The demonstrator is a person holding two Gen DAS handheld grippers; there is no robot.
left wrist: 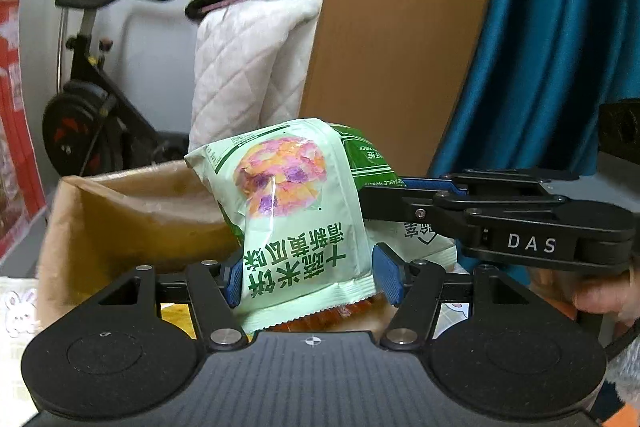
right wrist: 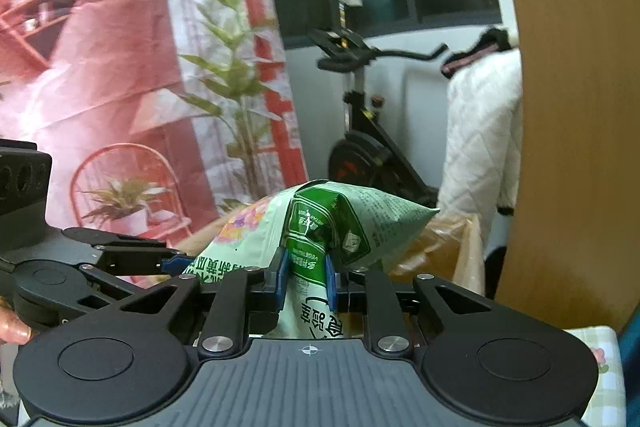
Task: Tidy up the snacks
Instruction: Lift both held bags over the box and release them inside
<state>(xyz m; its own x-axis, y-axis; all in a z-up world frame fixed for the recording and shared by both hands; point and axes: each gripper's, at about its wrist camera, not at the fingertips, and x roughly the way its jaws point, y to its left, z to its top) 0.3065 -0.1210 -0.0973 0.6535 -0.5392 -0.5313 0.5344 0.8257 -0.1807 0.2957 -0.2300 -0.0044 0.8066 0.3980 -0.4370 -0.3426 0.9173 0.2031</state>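
Two claws clenched on one snack packet [left wrist: 304, 211]: left claw [left wrist: 308, 277] low, right claw [right wrist: 306, 281] at three o'clock. Light, crinkly, slippery film; grip seams, crackers fragile.

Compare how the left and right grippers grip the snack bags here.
The left gripper clamps a light-green bag across its wide lower front; the right gripper pinches a narrow crumpled fold of another green bag. The left's pads sit wider apart than the right's. Both are shut on bags beside the cardboard box.

- Black exercise bike [left wrist: 86, 95] against white wall.
- White quilted cover [left wrist: 248, 67] draped just beside it.
- Teal curtain [left wrist: 540, 39] at right.
- Red printed backdrop [right wrist: 120, 67] with plant motif.
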